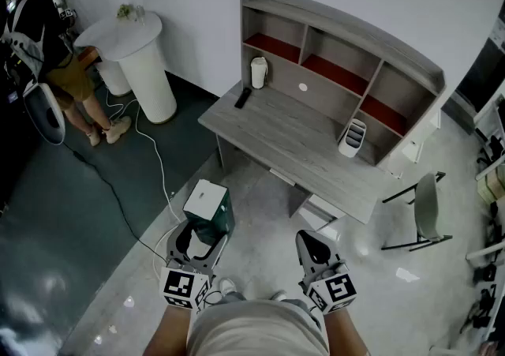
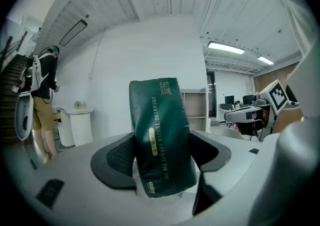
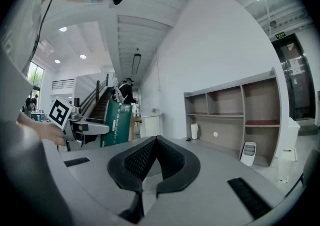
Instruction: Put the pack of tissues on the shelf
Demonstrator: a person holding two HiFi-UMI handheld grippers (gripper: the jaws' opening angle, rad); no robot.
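Half done, approx: pack of tissues (image 1: pixel 209 208) pinched upright betw. left gripper (image 1: pixel 197 234) fingers (image 2: pixel 117 157), well apart from counter (image 1: pixel 292 137); right gripper (image 1: pixel 310 240) fingers pressed together, empty; left to do: approach, set pack on shelf (image 1: pixel 339 70).

We see a dark green pack of tissues (image 2: pixel 162 137) with pale lettering, a grey wood-grain shelf (image 1: pixel 347 27) with red floors at one o'clock, and a white pedestal (image 1: pixel 146 58) at ten.
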